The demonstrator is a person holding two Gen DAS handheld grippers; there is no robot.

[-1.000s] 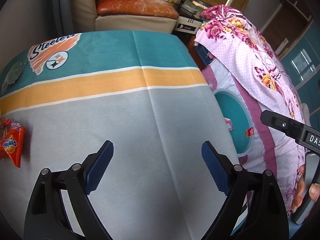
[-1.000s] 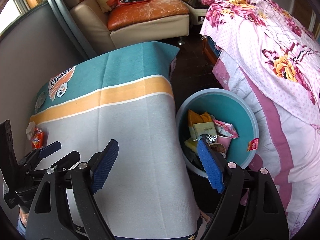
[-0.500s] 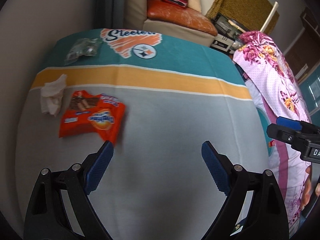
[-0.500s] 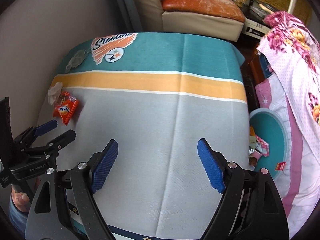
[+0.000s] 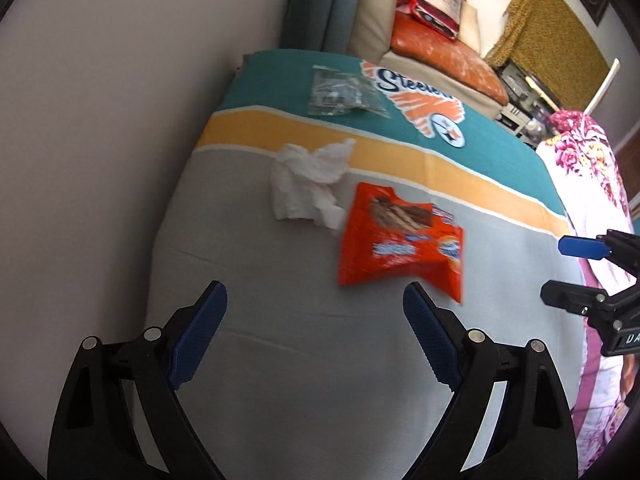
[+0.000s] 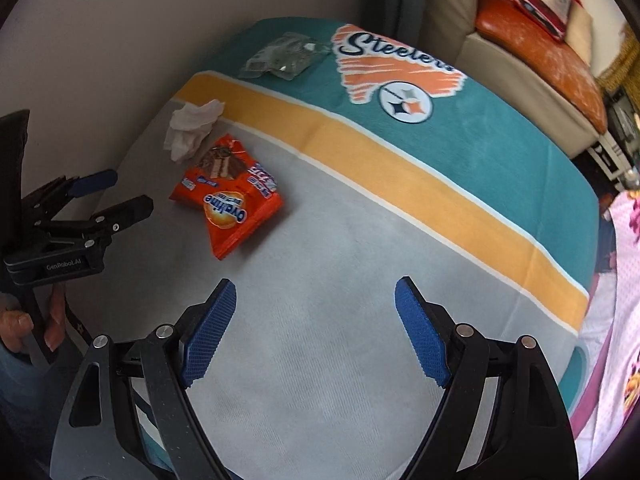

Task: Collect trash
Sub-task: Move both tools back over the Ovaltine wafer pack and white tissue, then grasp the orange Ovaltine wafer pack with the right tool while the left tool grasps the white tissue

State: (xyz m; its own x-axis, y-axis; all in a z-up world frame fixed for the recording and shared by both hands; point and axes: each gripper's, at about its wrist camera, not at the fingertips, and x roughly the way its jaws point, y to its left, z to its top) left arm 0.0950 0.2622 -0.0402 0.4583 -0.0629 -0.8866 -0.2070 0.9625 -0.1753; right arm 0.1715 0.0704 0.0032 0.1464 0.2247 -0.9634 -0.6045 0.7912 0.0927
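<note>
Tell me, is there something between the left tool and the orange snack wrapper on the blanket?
Nothing visible. The left tool stands open over bare blanket, and the orange wrapper lies just beyond. The crumpled tissue sits beside the wrapper.

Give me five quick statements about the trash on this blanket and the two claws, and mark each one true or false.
1. The orange snack wrapper lies on the grey part of the blanket. True.
2. The left claw is clamped on the crumpled tissue. False: its jaws stand open and empty, short of the trash.
3. The tissue sits right beside the orange wrapper, on the wall side. True.
4. The clear plastic bag lies on the yellow stripe. False: it lies on the teal band, beside the Steelers logo.
5. The right claw holds the orange wrapper. False: it is open with only blanket between its jaws.
</note>
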